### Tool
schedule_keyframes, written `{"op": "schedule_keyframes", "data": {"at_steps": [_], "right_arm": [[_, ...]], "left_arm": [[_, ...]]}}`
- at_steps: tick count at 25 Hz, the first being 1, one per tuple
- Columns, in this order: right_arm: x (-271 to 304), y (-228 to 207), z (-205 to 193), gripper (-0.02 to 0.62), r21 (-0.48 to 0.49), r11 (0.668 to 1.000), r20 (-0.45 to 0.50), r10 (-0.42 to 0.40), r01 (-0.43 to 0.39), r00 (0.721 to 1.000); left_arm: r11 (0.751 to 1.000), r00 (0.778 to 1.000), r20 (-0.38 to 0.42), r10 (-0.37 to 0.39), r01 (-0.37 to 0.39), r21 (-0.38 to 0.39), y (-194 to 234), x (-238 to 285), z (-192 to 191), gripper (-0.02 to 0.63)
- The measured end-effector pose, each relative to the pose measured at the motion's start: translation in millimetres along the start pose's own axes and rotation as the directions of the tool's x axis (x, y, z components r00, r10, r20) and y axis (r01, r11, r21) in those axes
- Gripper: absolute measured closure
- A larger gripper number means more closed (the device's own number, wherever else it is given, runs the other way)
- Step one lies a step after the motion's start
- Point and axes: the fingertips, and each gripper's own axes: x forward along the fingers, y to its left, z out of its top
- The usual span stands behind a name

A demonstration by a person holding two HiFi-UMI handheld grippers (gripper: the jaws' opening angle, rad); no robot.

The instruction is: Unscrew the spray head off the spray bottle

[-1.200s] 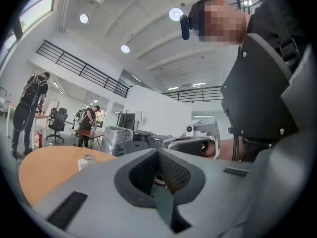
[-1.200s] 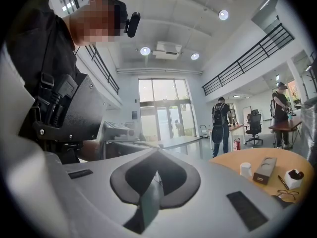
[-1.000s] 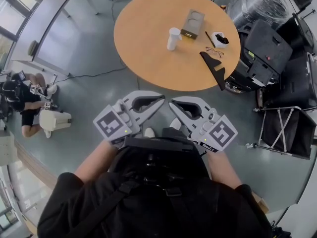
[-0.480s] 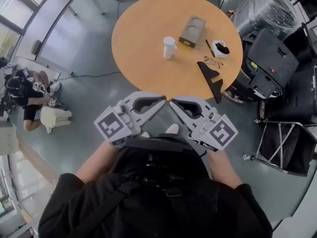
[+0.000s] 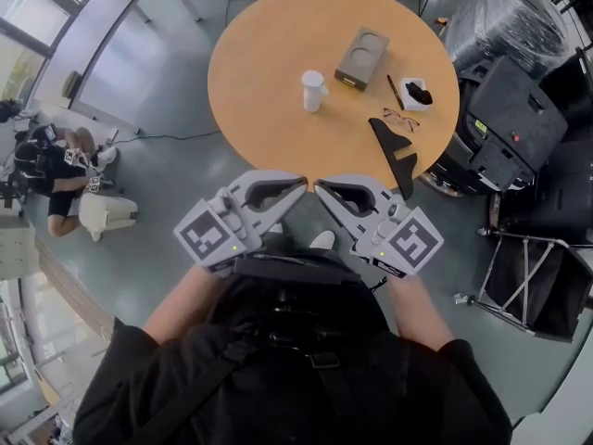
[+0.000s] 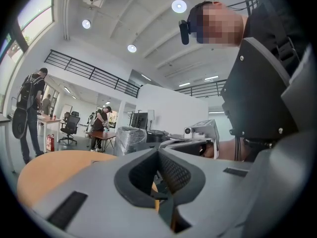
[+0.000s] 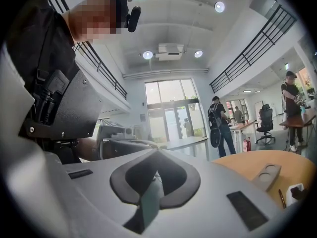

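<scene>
We are keeping the left gripper (image 5: 298, 186) and right gripper (image 5: 321, 189) closed, empty, drawing closer to the spray bottle (image 5: 313, 91) standing on the round table (image 5: 264, 58).

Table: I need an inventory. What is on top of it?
On the table: a spray bottle, a grey tray, a pen, glasses, a small white box and a black angled piece. Anything under the tray is hidden.

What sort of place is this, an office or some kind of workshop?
Probably a large open-plan office or lab: a round wooden table, an office chair, a railed upper walkway, and tall glass entrance doors.
</scene>
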Motion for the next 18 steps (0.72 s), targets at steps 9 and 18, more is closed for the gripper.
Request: {"op": "schedule_keyframes", "data": {"at_steps": [9, 18], "right_arm": [[43.2, -44.5, -5.1, 0.589, 0.004, 0.999, -0.030, -0.047, 0.048, 0.998], [111.1, -93.4, -0.6, 0.589, 0.001, 0.991, -0.055, -0.133, 0.133, 0.990]], "left_arm": [[0.999, 0.999, -0.004, -0.048, 0.048, -0.012, 62.7, 0.2, -4.4, 0.603], [0.992, 0.992, -0.009, -0.128, 0.128, -0.005, 147.6, -11.2, 5.5, 0.601]]}}
